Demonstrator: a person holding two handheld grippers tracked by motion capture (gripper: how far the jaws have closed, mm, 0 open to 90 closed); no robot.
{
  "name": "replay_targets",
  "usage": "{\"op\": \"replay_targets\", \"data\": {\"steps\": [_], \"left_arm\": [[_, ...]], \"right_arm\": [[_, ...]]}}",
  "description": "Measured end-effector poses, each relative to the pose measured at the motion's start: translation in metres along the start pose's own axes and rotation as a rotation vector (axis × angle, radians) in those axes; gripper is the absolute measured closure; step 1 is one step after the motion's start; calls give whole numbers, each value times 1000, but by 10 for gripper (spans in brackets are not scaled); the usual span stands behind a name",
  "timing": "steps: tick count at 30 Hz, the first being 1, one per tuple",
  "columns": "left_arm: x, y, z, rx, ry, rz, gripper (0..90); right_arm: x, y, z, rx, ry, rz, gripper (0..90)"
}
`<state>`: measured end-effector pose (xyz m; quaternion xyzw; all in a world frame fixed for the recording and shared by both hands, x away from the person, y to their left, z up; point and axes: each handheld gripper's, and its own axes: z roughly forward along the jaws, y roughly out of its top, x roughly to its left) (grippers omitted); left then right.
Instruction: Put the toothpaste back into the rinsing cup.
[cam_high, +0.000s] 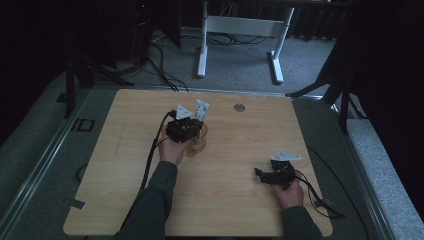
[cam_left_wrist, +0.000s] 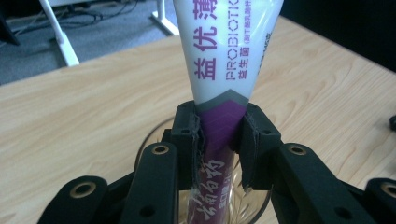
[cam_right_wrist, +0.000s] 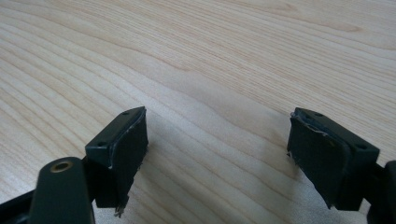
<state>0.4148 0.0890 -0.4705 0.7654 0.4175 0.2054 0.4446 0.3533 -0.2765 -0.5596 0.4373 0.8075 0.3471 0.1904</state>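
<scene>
A toothpaste tube (cam_left_wrist: 229, 60) is clamped by the left hand-held gripper (cam_left_wrist: 219, 135), jaws closed on the purple band just below the white printed body; the lower, cap end is seen inside a clear glass cup (cam_high: 198, 142), the flat crimped end pointing up. In the high view the cup is placed left of the worktop (cam_high: 250, 210) centre, nearer the far edge than the near one, with the left hand-held gripper (cam_high: 192, 131) directly above its mouth. The tube is judged light and soft: the wall will dent under pressure, and the glossy film is likely slippery, so the grip is best kept on the stiffer section near the shoulder, as it is now, rather than on the wide flat body. Squeeze force is to be kept moderate; paste could be pushed toward the cap. The cup is judged fragile and easily tipped, since it is light and the tube leans on its rim; side load through the tube should be avoided. Whether the tube end touches the cup bottom cannot be told. The right hand-held gripper (cam_right_wrist: 217, 154) is wide open and holds nothing, jaws low over bare worktop; in the high view this right hand-held gripper (cam_high: 267, 175) is seen near the near right corner, well apart from cup and tube. A small round grommet (cam_high: 239, 107) is seen near the far edge, clear of the work.
</scene>
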Motion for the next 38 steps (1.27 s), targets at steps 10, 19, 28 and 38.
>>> {"op": "replay_targets", "data": {"steps": [10,19,28,38], "left_arm": [[1,-10,-3,-9,-19,-8,627],[3,-22,-4,6,-17,-8,598],[-1,-21,-28,-58,-24,-10,559],[11,-45,-61,-33,64,-88,503]], "right_arm": [[0,0,0,0,0,0,202],[0,0,0,1,0,1,202],[0,0,0,1,1,0,202],[0,0,0,-1,0,0,202]]}}
